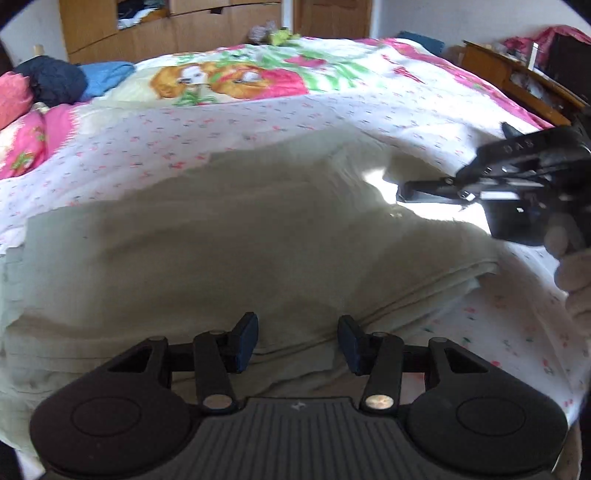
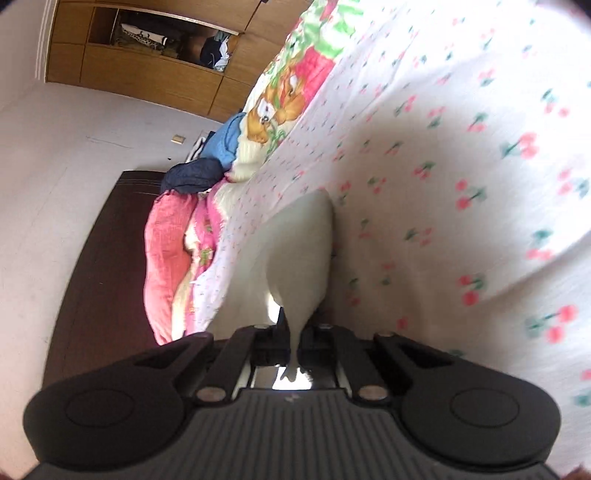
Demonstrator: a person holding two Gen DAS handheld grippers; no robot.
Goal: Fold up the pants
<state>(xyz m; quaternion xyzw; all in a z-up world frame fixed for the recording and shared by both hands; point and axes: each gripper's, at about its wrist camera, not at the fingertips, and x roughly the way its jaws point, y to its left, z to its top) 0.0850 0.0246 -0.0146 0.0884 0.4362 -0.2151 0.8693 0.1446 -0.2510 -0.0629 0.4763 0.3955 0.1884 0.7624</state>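
Pale beige pants [image 1: 229, 236] lie spread across the bed. My left gripper [image 1: 297, 341] is open and empty, just above the near edge of the pants. My right gripper [image 2: 295, 343] is shut on a fold of the pants [image 2: 303, 251], with cloth pinched between its jaws and hanging out behind them. In the left wrist view the right gripper [image 1: 406, 192] shows at the pants' far right corner, in a sunlit patch.
The bed has a white sheet with small cherry prints [image 1: 424, 110] and a bright cartoon blanket [image 1: 236, 77] behind. Pink, navy and blue clothes [image 1: 51, 81] are heaped at far left. A wooden wardrobe [image 1: 166, 33] stands behind; a wooden frame [image 1: 509, 77] runs along the right.
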